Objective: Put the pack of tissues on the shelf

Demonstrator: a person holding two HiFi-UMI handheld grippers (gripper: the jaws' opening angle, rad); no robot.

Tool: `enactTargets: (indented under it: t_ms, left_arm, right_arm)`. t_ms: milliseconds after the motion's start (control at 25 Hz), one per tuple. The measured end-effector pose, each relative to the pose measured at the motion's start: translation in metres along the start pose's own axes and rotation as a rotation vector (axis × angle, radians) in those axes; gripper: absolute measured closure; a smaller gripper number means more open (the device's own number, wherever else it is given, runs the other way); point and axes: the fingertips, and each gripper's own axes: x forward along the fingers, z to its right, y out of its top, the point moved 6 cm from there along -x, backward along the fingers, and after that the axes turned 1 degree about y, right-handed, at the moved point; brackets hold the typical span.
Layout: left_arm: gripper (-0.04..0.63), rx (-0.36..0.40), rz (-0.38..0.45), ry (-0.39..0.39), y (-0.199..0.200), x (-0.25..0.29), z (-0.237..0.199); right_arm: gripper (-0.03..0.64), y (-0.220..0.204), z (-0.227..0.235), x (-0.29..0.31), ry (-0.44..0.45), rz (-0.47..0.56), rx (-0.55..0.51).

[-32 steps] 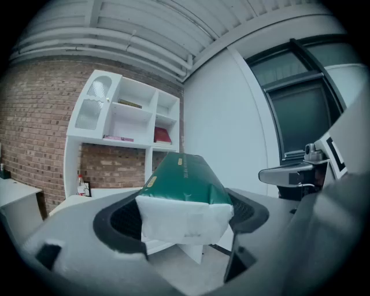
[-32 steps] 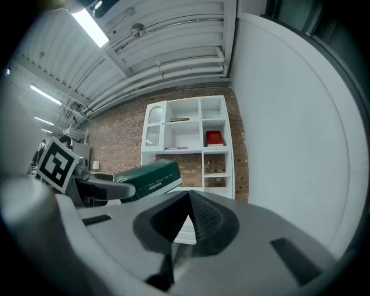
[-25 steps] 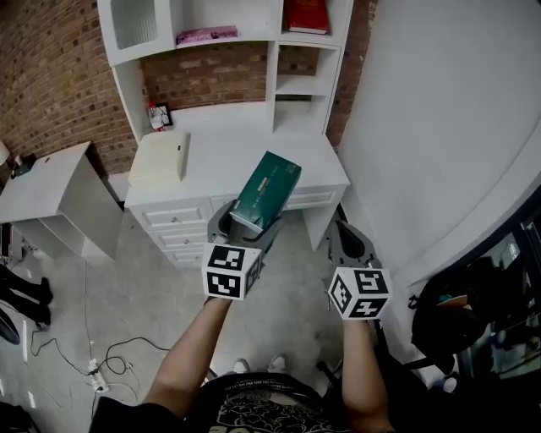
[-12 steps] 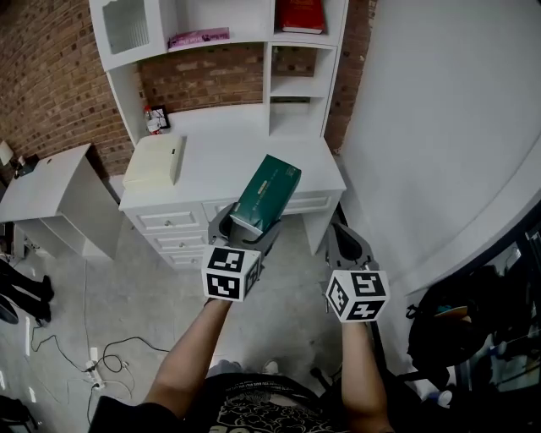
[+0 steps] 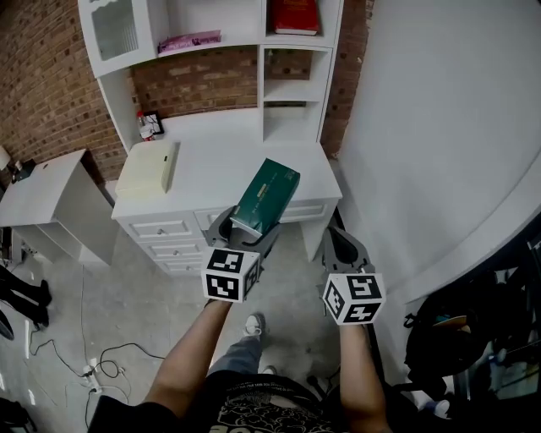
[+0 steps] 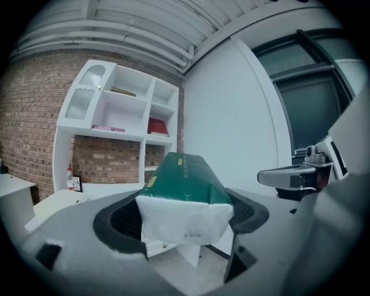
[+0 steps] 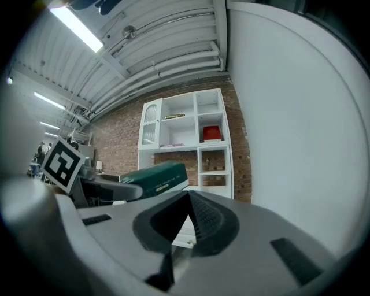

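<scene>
**A:** Head view: left gripper (image 5: 245, 230) clamps the pack of tissues (image 5: 267, 194) by its white end, before the desk's (image 5: 211, 161) front edge.

**B:** Right gripper (image 5: 341, 243)?

**A:** Jaws pressed together, empty. The green end points at the shelf (image 5: 292, 39), likely ready for sliding in.

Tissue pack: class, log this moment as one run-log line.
left tool: shut on tissue pack | right tool: shut, empty | tissue pack: tilted, held in air | shelf unit: pack not yet placed

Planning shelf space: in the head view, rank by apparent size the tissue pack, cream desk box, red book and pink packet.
1-2. tissue pack and cream box: alike; the pack is held nearer the camera, so unsure.
3. red book, cut off at the top edge.
4. pink packet.
</scene>
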Motion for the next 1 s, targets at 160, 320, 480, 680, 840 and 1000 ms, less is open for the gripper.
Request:
enactTargets:
  t_ms: [160, 320, 480, 680, 840, 1000]
  left_arm:
    - [0.175, 0.008, 0.003, -0.009, 0.0, 0.024, -0.007]
    - [0.175, 0.0, -0.004, -0.011, -0.002, 0.055, -0.025]
    - [0.175, -0.012, -0.002, -0.012, -0.001, 0.091, -0.046]
    - [0.175, -0.009, -0.005, -0.03, 0.009, 0.145, -0.078]
    - [0.175, -0.004, -0.01, -0.049, 0.02, 0.19, -0.101]
    - [0.173, -0.004, -0.007, -0.062, 0.03, 0.23, -0.125]
  right_arm:
    - [0.614, -0.003, 0.013, 0.021, -0.009, -0.007, -0.005]
    - [0.614, -0.003, 0.026, 0.054, -0.01, -0.017, -0.008]
    - [0.614, -0.004, 0.038, 0.091, -0.014, -0.031, -0.024]
    - [0.614, 0.003, 0.055, 0.149, -0.023, -0.041, -0.031]
    - [0.614, 0.013, 0.071, 0.195, -0.04, -0.046, -0.041]
    - [0.614, 0.021, 0.087, 0.239, -0.051, -0.049, -0.03]
